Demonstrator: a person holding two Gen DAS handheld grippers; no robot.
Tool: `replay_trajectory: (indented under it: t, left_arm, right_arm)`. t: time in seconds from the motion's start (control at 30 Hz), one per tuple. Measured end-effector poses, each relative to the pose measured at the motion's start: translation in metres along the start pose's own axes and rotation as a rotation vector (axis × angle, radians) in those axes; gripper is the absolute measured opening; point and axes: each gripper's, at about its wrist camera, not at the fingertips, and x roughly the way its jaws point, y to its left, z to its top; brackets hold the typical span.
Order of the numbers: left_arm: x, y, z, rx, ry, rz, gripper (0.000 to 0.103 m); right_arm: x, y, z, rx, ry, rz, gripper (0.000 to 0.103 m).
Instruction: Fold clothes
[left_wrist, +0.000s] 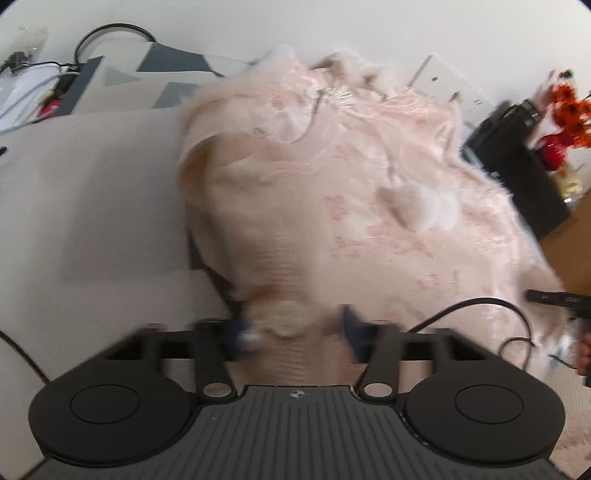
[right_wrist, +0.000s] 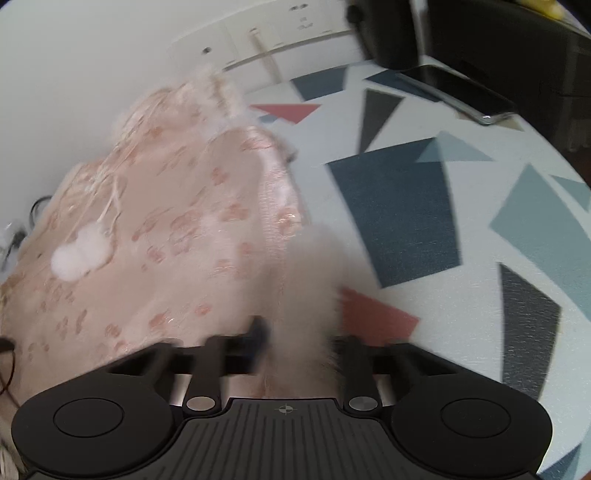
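Left gripper (left_wrist: 295, 328): jaws closed in on a bunched edge of the pink garment (left_wrist: 351, 192), cloth pinched between the blue pads; blur makes contact hard to confirm, but it reads as clamped.

Right gripper (right_wrist: 299, 343): jaws likewise pinched on a fuzzy trim edge of the same garment, cloth running straight between the fingers.

Both wrist views are motion-blurred, so the cloth looks mid-swing. The garment runs forward and away from both sets of jaws, long axis roughly along each gripper's line of sight, its far end near the wall. White pompoms (right_wrist: 79, 254) sit on its upper face. It hangs partly over the patterned mat (right_wrist: 406, 214).

Each gripper holds a near-side edge, neither nearer. My read: a fold goes away from the jaws, along that axis. Which fold this is, I can't tell.
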Motion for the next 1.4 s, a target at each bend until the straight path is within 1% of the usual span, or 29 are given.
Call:
replay_trajectory:
  t: [0.13, 0.2, 0.33, 0.43, 0.47, 0.5, 0.53, 0.57, 0.6, 0.63, 0.7, 0.73, 0.77, 0.8, 0.87, 0.9, 0.93, 0.97, 1.03, 1.1, 1.13, 1.17, 1.2, 1.27, 1.3, 1.33, 1.4]
  left_arm:
    - [-0.002, 0.008, -0.001, -0.025, 0.013, -0.011, 0.033]
    - [-0.003, 0.007, -0.004, -0.02, 0.022, -0.024, 0.033]
    - [-0.002, -0.004, -0.013, -0.01, 0.048, -0.071, 0.033]
    - [0.002, -0.016, -0.018, 0.015, 0.048, -0.094, 0.033]
    - [0.004, -0.019, -0.017, 0.026, 0.043, -0.093, 0.033]
    - [0.005, -0.021, -0.015, 0.038, 0.037, -0.083, 0.033]
    - [0.005, -0.023, -0.013, 0.049, 0.029, -0.074, 0.032]
    - [0.004, -0.025, -0.01, 0.055, 0.014, -0.067, 0.031]
    - [0.001, -0.025, -0.008, 0.061, -0.002, -0.063, 0.03]
    - [-0.002, -0.026, -0.007, 0.066, -0.018, -0.059, 0.03]
    - [-0.009, -0.027, -0.003, 0.069, -0.053, -0.056, 0.029]
    - [-0.013, -0.027, -0.001, 0.066, -0.069, -0.056, 0.03]
    - [-0.014, -0.025, 0.0, 0.057, -0.066, -0.06, 0.03]
    - [-0.012, -0.024, 0.0, 0.048, -0.051, -0.053, 0.032]
    - [-0.009, -0.022, 0.001, 0.034, -0.022, -0.037, 0.036]
    - [-0.01, -0.022, 0.002, 0.043, -0.022, -0.02, 0.04]
    - [-0.014, -0.023, 0.003, 0.051, -0.035, -0.011, 0.046]
    - [-0.019, -0.023, 0.005, 0.058, -0.052, -0.003, 0.05]
    - [-0.036, -0.026, 0.012, 0.068, -0.111, 0.003, 0.064]
    - [-0.053, -0.03, 0.023, 0.1, -0.173, 0.014, 0.071]
    - [-0.062, -0.034, 0.03, 0.125, -0.204, 0.022, 0.077]
    - [-0.067, -0.038, 0.04, 0.156, -0.223, 0.031, 0.08]
    - [-0.071, -0.043, 0.051, 0.192, -0.235, 0.038, 0.085]
    - [-0.067, -0.05, 0.075, 0.252, -0.235, 0.039, 0.088]
    - [-0.062, -0.055, 0.088, 0.275, -0.227, 0.033, 0.091]
    - [-0.054, -0.059, 0.102, 0.29, -0.214, 0.022, 0.092]
    - [-0.033, -0.066, 0.126, 0.303, -0.202, 0.017, 0.095]
  right_arm:
    - [-0.011, 0.0, -0.005, 0.022, -0.004, -0.004, 0.01]
    - [-0.018, -0.002, -0.011, 0.03, 0.005, -0.017, 0.009]
    - [-0.036, -0.012, -0.028, 0.043, 0.027, -0.059, 0.009]
    - [-0.048, -0.028, -0.04, 0.084, 0.032, -0.094, 0.01]
    - [-0.05, -0.033, -0.043, 0.099, 0.032, -0.103, 0.013]
    - [-0.052, -0.036, -0.044, 0.111, 0.032, -0.114, 0.024]
    - [-0.055, -0.036, -0.044, 0.119, 0.027, -0.13, 0.029]
    - [-0.059, -0.033, -0.042, 0.121, 0.014, -0.151, 0.04]
    - [-0.066, -0.029, -0.038, 0.115, -0.017, -0.159, 0.044]
    - [-0.074, -0.023, -0.034, 0.105, -0.054, -0.162, 0.045]
    - [-0.095, -0.013, -0.022, 0.107, -0.14, -0.138, 0.053]
    - [-0.106, -0.007, -0.015, 0.108, -0.187, -0.118, 0.053]
    - [-0.117, -0.002, -0.007, 0.102, -0.232, -0.099, 0.055]
    - [-0.126, 0.004, 0.003, 0.087, -0.271, -0.089, 0.062]
    - [-0.142, 0.015, 0.023, 0.045, -0.337, -0.077, 0.07]
    - [-0.148, 0.02, 0.035, 0.018, -0.362, -0.073, 0.071]
    - [-0.153, 0.025, 0.046, -0.009, -0.383, -0.077, 0.072]
    - [-0.157, 0.03, 0.058, -0.036, -0.402, -0.083, 0.076]
    - [-0.163, 0.041, 0.077, -0.097, -0.44, -0.09, 0.085]
    - [-0.166, 0.052, 0.096, -0.155, -0.472, -0.105, 0.1]
    - [-0.161, 0.056, 0.104, -0.178, -0.472, -0.108, 0.102]
    - [-0.154, 0.059, 0.112, -0.199, -0.466, -0.109, 0.102]
    - [-0.147, 0.062, 0.12, -0.22, -0.46, -0.109, 0.102]
    - [-0.133, 0.068, 0.135, -0.261, -0.447, -0.11, 0.102]
    - [-0.126, 0.071, 0.143, -0.282, -0.441, -0.111, 0.102]
    - [-0.119, 0.074, 0.151, -0.303, -0.435, -0.111, 0.102]
    - [-0.091, 0.074, 0.162, -0.31, -0.391, -0.094, 0.102]
